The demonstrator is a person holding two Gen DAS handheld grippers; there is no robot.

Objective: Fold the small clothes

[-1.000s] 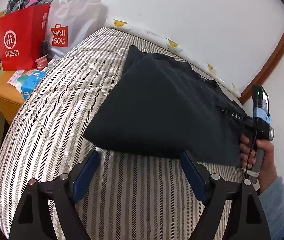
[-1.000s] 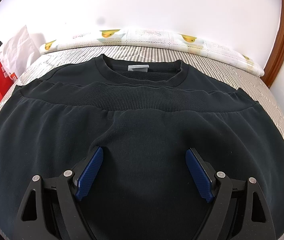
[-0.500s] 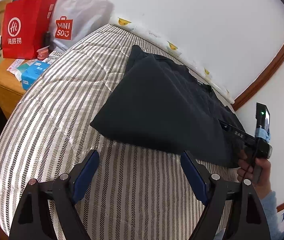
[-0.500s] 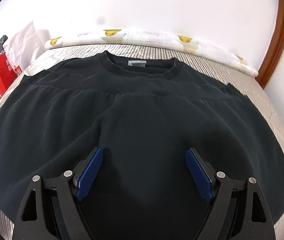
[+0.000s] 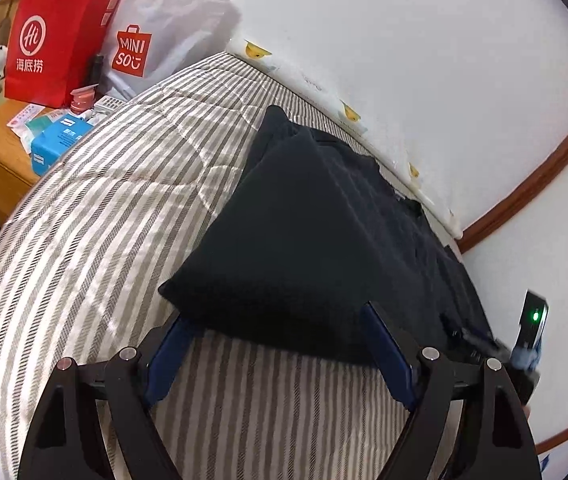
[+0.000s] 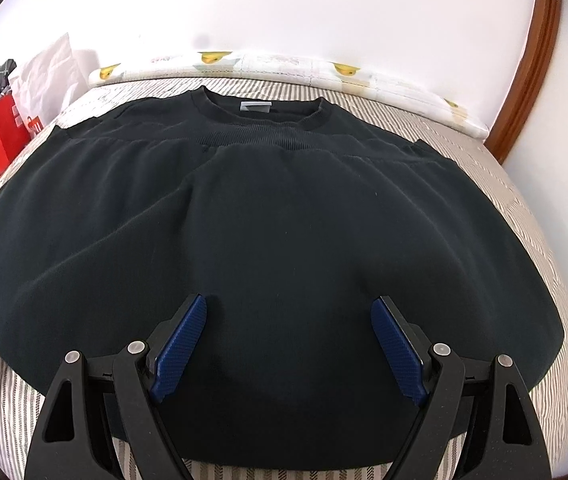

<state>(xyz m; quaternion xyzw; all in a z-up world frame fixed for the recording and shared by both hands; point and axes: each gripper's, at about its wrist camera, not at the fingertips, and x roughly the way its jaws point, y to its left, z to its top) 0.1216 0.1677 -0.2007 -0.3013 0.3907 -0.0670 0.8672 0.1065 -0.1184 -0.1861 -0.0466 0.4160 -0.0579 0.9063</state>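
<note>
Black top [image 6: 268, 216] lay half-folded on striped bed [image 5: 84, 216]. Soft, light, limp; likely best pinched at near-left corner. Left tool [image 5: 280, 344] released, at that corner. Right tool [image 6: 288, 340] released, above cloth.

hidden: right gripper [image 5: 530, 344] blurred, mostly behind left's frame | sweater [image 6: 268, 216] hem occluded

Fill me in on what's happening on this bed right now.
A person is folding a dark, near-black crew-neck sweatshirt laid on a grey-and-white striped mattress, with a two-finger tool in each hand. The bottom part is already folded up towards the collar. The left tool sits open at the garment's near corner, and the right tool hangs open above the folded cloth; neither grips anything. A red paper bag stands beside the bed.
</note>
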